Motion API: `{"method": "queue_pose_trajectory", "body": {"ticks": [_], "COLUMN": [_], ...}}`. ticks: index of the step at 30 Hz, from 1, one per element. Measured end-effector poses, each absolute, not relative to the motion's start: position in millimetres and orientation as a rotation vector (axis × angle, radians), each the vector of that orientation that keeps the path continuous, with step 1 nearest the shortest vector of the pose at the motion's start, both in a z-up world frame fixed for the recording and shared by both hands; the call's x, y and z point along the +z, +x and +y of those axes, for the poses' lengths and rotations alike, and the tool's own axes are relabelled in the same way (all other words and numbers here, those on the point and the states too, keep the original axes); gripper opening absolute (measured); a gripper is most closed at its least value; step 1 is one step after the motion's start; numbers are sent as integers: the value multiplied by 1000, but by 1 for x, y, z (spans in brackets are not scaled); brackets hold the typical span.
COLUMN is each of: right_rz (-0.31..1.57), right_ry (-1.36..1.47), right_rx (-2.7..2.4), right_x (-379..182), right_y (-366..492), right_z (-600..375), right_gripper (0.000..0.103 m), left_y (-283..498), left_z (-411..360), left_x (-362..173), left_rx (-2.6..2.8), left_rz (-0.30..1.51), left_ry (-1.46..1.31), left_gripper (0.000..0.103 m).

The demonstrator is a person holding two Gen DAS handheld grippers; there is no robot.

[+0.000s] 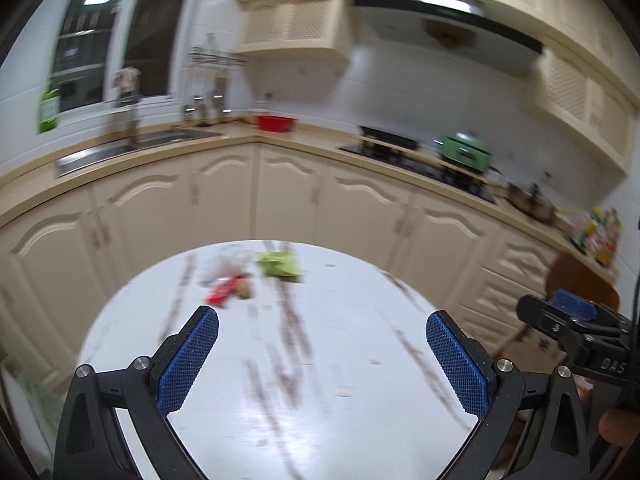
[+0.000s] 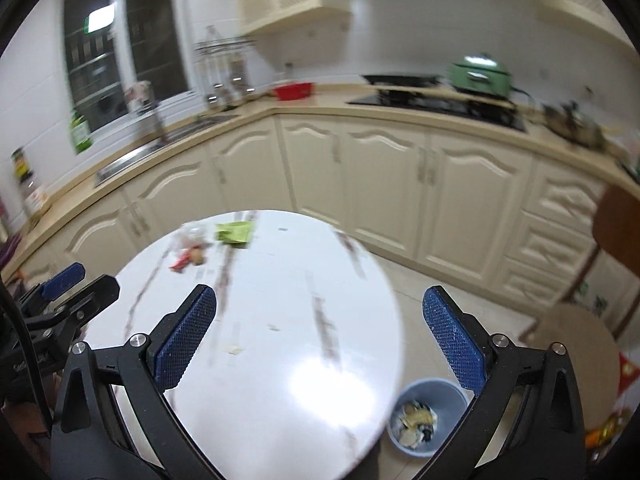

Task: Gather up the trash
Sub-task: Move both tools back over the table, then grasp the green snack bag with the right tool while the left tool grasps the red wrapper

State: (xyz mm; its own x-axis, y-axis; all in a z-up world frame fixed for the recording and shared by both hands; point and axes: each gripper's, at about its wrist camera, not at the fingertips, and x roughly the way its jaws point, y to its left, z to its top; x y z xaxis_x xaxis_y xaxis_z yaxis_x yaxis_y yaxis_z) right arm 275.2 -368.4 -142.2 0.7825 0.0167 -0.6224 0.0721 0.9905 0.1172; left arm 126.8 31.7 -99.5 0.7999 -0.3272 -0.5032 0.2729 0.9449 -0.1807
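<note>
- The surface [image 1: 352, 360] is round, glossy white with brown marble-like streaks.
- At its far edge lies the trash: a crumpled green wrapper [image 1: 279, 265], a flat red wrapper [image 1: 222, 290], a small brown lump [image 1: 245, 290] and something clear and blurred [image 1: 224, 266].
- The left gripper [image 1: 322, 330] and right gripper [image 2: 319, 304] each hold their blue, cross-hatched fingers [image 1: 188, 364] wide apart, gripping nothing.
- A round grey-blue bin [image 2: 427, 416] with scraps inside stands on the floor just beside the surface.

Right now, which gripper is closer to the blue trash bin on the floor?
Right. The right gripper hangs open over the table's edge, just above the bin. The left gripper is open over the table, farther left.
</note>
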Motion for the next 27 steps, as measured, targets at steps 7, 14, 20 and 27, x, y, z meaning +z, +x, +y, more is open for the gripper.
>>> {"method": "queue_pose_trajectory", "body": {"ticks": [7, 14, 20, 27], "right_rz": [668, 710, 768, 878], "right_ry": [55, 34, 28, 11], "right_rx": [89, 150, 162, 169], "right_x": [-143, -161, -187, -233], "right_y": [306, 345, 392, 471], "right_z": [-307, -284, -284, -281], "right_gripper": [103, 103, 103, 103], "left_y": [115, 142, 189, 298], "left_z": [73, 66, 45, 8], "left_x": [-110, -120, -133, -148], "left_rx": [-190, -142, -133, -114], "left_rz": [583, 640, 707, 809], "left_ry": [-152, -147, -115, -63], "left_gripper": [102, 102, 102, 102]}}
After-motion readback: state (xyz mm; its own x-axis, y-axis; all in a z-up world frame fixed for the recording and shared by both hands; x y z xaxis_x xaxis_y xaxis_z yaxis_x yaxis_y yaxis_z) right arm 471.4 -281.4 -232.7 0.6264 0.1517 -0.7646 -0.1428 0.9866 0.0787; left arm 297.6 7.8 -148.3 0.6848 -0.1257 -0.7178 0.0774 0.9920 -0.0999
